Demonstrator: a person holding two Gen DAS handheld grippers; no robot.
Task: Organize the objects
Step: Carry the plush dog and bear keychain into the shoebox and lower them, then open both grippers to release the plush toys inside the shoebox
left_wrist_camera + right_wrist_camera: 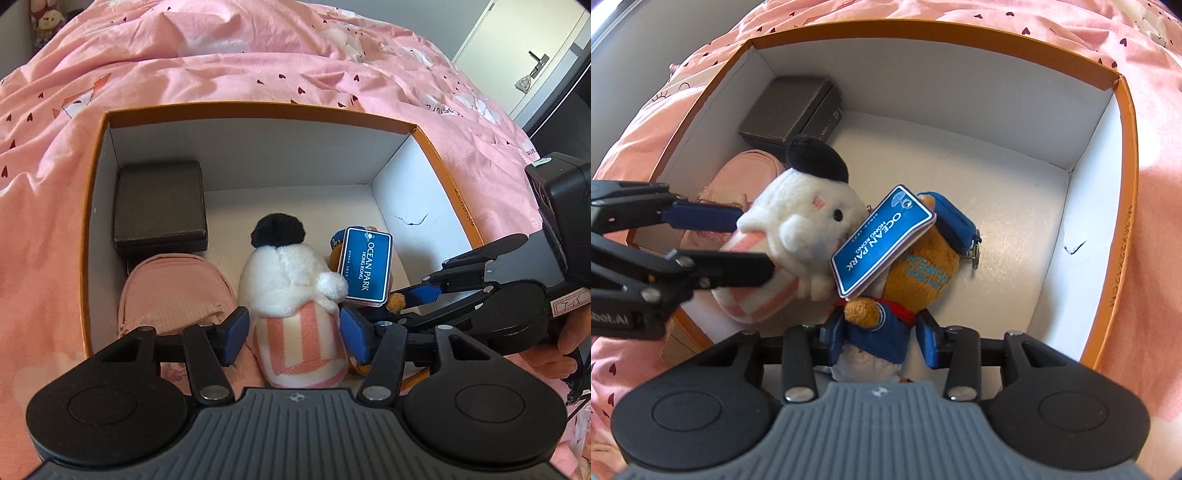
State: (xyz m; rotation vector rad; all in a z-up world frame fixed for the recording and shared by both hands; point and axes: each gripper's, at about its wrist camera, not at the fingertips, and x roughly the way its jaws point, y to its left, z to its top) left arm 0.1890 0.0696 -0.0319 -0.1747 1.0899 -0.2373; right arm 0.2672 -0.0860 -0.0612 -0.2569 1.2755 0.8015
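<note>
An orange box (pixel 96 177) with a white inside lies on a pink bed cover; it also shows in the right wrist view (pixel 1128 155). My left gripper (pixel 293 332) has its pads on both sides of a white plush toy (pixel 291 273) with a black hat and pink-striped body, seen too in the right wrist view (pixel 801 225). My right gripper (pixel 882 341) is closed on a brown bear plush (pixel 916 269) in a blue jacket, with a blue Ocean Park tag (pixel 882 242). Both toys are inside the box, touching each other.
A dark square case (pixel 160 206) sits in the box's far left corner, with a pink pouch (pixel 177 291) in front of it. The pink bed cover (pixel 258 74) surrounds the box. A door (pixel 517 55) stands at the far right.
</note>
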